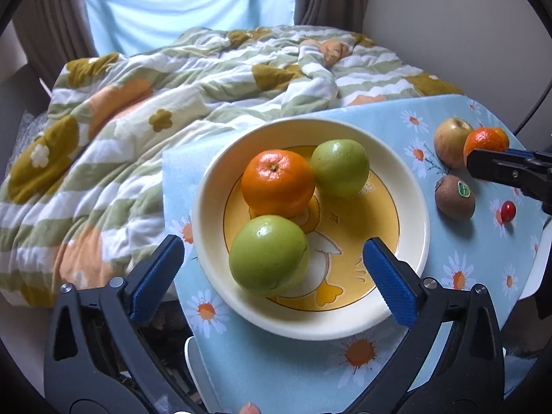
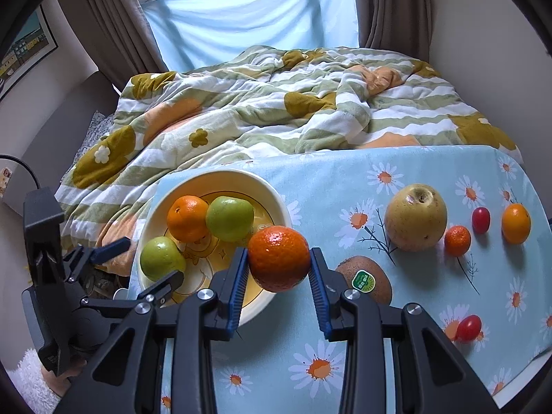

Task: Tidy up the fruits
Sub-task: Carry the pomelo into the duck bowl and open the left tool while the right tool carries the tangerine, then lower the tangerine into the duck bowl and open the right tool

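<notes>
Right, my right gripper (image 2: 278, 269) is pinching an orange (image 2: 278, 258) between its blue pads, held just above the near rim of the bowl (image 2: 276, 200). It's round, so no real long axis; the skin is glossy, pebbled, deep orange, and I can't see its stem end from here. My left gripper (image 1: 272, 258) has its jaws spread wide, nothing pressed between them, straddling the near side of the bowl. Inside the bowl I count a green fruit (image 1: 268, 254) nearest me, smooth and shiny, touching a second orange (image 1: 278, 182) whose stem dimple points up, and another green one (image 1: 339, 167) beside that. On the daisy cloth (image 2: 345, 172) to the right lie a kiwi (image 2: 365, 277) with its sticker facing up, and a yellowish apple (image 2: 415, 217), stem hollow upward.
</notes>
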### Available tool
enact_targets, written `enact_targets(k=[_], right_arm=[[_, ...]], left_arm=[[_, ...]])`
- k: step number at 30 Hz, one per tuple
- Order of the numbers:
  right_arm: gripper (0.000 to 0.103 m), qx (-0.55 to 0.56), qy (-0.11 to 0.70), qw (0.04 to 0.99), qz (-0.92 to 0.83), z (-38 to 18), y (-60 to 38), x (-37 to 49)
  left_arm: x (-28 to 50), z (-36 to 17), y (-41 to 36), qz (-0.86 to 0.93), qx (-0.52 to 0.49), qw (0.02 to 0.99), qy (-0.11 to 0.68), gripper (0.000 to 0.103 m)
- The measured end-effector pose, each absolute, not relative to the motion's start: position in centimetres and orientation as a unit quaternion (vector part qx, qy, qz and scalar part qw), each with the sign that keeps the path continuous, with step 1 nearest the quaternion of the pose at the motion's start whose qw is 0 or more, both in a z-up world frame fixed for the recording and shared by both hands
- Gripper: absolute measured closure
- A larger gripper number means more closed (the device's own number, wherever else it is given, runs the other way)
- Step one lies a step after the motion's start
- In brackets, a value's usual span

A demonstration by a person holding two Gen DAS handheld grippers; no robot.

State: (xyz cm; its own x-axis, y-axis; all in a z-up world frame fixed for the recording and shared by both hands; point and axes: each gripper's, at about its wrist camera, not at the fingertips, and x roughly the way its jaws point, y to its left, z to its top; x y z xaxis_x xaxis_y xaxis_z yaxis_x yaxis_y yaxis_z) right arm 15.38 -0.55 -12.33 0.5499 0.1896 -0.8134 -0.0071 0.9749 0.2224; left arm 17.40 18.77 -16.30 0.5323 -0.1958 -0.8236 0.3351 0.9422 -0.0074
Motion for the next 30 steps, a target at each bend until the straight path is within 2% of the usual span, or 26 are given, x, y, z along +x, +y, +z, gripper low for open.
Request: enact_targets(k=[16,30], right_arm=[[0.071,0.051,0.472,0.87,0.135,-11.9,1.1,16.9],[0.071,-0.002,0.507,0.833,0.219,-16.6,4.6,19.2]], left_arm=[[14.3,-14.1,20.4,-0.109,0.03,0.873,0.475,0.0],[12.3,-14.9,21.7,-0.048,-0.002,0.867,0.496,0.0]])
